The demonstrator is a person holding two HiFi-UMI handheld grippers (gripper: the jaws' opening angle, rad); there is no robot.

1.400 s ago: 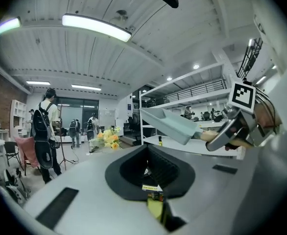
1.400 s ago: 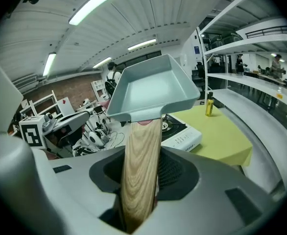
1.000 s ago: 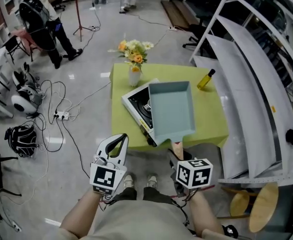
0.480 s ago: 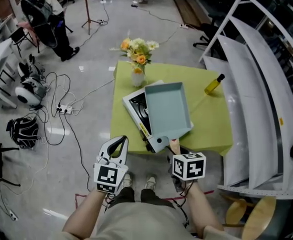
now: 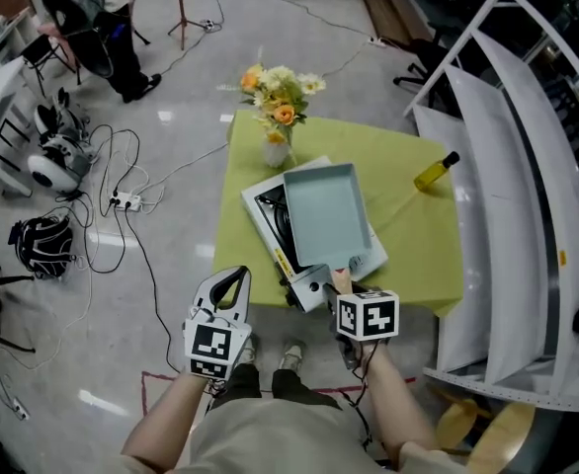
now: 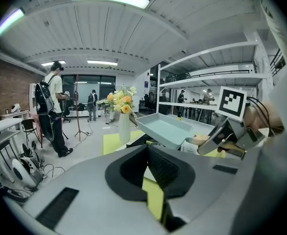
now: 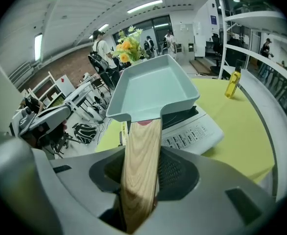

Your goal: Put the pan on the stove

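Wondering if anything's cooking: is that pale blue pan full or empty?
Empty. The pan shows only its bare pale blue bottom, with nothing lying in it, in both the head view and the right gripper view.

Pan (image 5: pixel 327 213) shifted left over the table (image 5: pixel 413 240). A second ago it sat mostly right of the stove (image 5: pixel 268 215), hiding that side. Now it lies squarely over the burner, and the stove's white front corner shows past its right edge. The gap to the oil bottle (image 5: pixel 436 171) has widened. Right gripper (image 5: pixel 349 299), clamped on the wooden handle (image 7: pixel 142 153), has moved in toward the table edge.
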